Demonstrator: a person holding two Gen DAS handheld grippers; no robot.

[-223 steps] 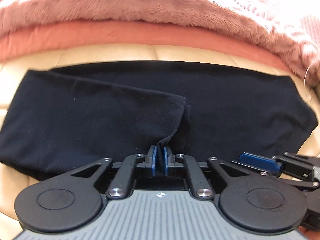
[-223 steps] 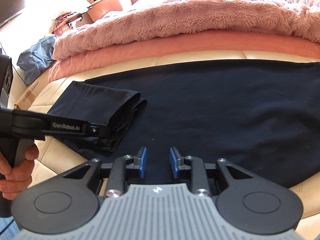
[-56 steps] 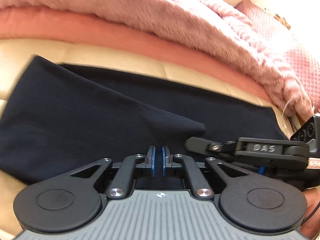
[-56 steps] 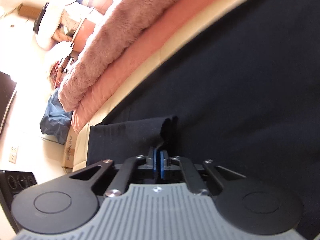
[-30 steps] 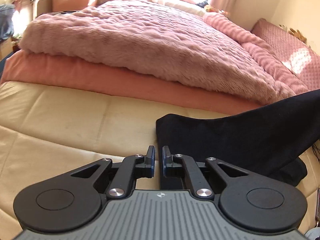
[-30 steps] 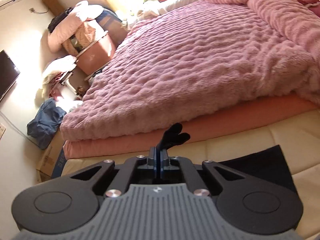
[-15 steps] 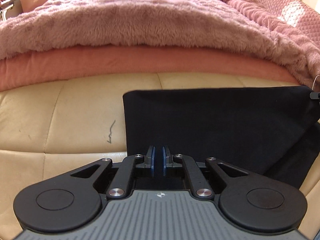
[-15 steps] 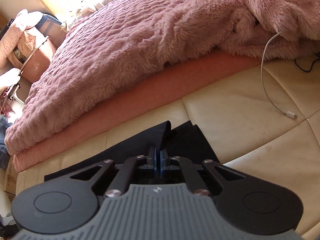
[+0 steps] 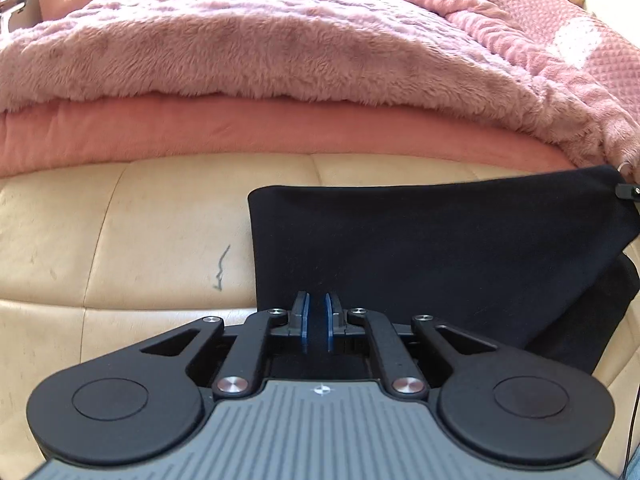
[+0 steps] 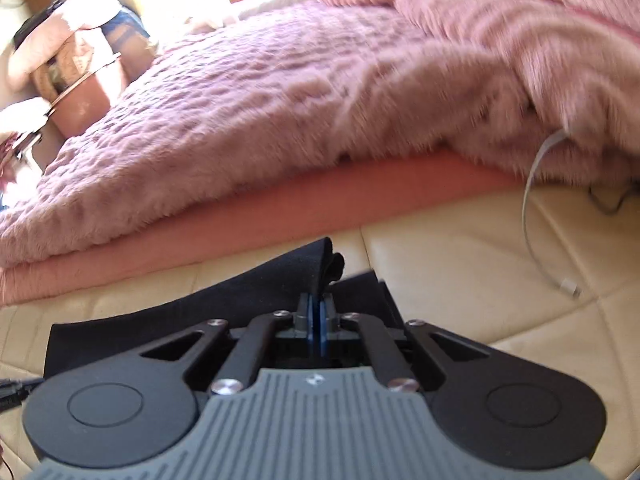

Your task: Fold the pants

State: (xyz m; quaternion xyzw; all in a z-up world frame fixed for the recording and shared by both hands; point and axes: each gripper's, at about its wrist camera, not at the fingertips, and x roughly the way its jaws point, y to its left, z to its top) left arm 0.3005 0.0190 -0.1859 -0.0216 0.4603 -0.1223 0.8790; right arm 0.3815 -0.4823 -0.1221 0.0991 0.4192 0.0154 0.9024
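The black pants (image 9: 440, 248) lie folded over on the cream leather cushion (image 9: 140, 240), the upper layer slanting across a lower one that peeks out at the right. My left gripper (image 9: 317, 320) is shut on the near left edge of the fold, with dark cloth in the narrow slit between its blue pads. My right gripper (image 10: 317, 320) is shut on the far corner of the pants (image 10: 240, 300), and a tuft of cloth stands up just past its pads. The tip of the right gripper (image 9: 628, 191) shows at the pants' far right corner in the left wrist view.
A fluffy pink blanket (image 9: 280, 40) over a salmon bed layer (image 9: 240, 132) runs along the cushion's far side. A white charging cable (image 10: 536, 216) trails onto the cushion to the right of the pants. A dark pen mark (image 9: 220, 268) is left of them.
Both grippers have come down with the pants' end in their grip. The cloth that hung in the air a second ago now lies spread over the layer beneath.
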